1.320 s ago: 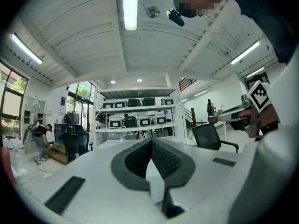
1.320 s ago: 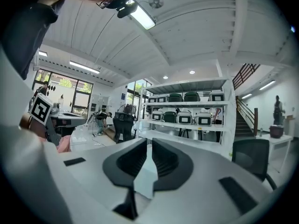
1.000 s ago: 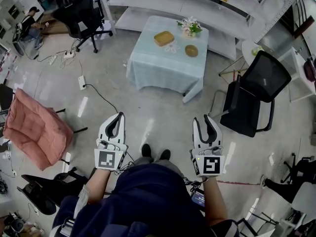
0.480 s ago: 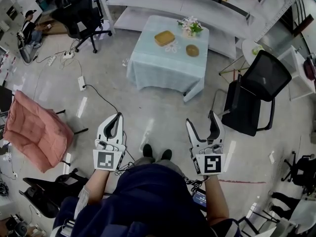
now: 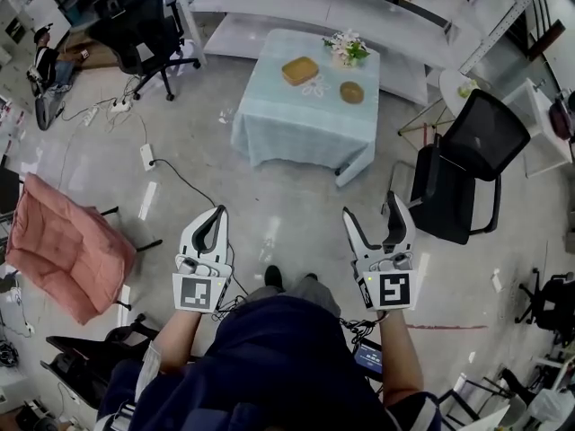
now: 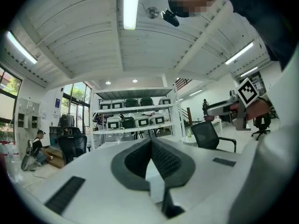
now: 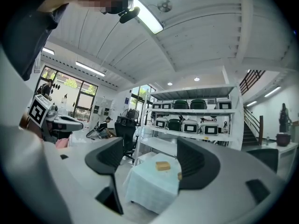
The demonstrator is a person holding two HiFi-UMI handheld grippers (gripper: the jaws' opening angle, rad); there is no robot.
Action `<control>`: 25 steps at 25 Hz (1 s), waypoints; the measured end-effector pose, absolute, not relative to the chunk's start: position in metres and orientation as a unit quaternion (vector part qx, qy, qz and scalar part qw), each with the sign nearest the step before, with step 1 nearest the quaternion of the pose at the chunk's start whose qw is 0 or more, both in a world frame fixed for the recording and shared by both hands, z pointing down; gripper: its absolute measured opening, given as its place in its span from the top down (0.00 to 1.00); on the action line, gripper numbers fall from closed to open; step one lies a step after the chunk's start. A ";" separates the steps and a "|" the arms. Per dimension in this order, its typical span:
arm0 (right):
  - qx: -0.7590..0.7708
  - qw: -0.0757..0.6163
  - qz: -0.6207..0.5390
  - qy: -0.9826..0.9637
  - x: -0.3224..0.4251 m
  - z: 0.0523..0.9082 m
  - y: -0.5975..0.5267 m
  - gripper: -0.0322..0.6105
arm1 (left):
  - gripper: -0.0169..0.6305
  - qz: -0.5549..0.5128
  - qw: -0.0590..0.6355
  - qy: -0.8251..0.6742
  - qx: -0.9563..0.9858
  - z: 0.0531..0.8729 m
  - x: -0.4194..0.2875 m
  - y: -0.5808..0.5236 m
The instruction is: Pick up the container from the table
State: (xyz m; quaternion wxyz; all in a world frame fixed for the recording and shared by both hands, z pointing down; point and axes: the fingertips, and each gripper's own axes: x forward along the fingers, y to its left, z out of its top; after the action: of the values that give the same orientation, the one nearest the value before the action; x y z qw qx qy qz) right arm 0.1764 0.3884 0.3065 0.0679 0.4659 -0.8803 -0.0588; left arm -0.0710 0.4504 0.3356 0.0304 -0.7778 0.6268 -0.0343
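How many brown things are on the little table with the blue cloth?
2. A boxy container sits left of the middle; a round brown piece lies right of it, beside the flowers. More could hide behind those.

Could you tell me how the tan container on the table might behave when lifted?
The container looks shallow and wide, so it probably won't roll or tip. Its tan, woven-looking body suggests light and stiff, though it's too distant to confirm. Pushed, it might bunch the tablecloth.
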 end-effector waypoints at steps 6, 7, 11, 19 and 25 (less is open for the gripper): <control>0.470 0.068 -0.061 -0.878 0.165 0.309 0.369 0.38 | 0.97 -0.038 0.030 0.624 -0.780 0.336 -0.083 0.438; 0.470 0.067 -0.060 -0.878 0.164 0.310 0.363 0.38 | 0.97 -0.038 0.030 0.625 -0.779 0.336 -0.084 0.433; 0.468 0.067 -0.060 -0.879 0.162 0.314 0.331 0.38 | 0.97 -0.036 0.030 0.628 -0.776 0.339 -0.086 0.407; 0.442 0.066 -0.044 -0.893 0.158 0.332 0.235 0.38 | 0.97 -0.051 0.022 0.656 -0.753 0.344 -0.091 0.327; 0.413 0.068 -0.025 -0.908 0.157 0.348 0.145 0.39 | 0.97 -0.067 0.016 0.684 -0.726 0.343 -0.094 0.252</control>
State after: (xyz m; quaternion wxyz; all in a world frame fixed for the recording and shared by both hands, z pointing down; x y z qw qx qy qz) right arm 0.1572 0.1453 0.3481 0.0684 0.4127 -0.9079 -0.0250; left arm -0.0941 0.2518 0.3434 0.0158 -0.7264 0.6838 -0.0674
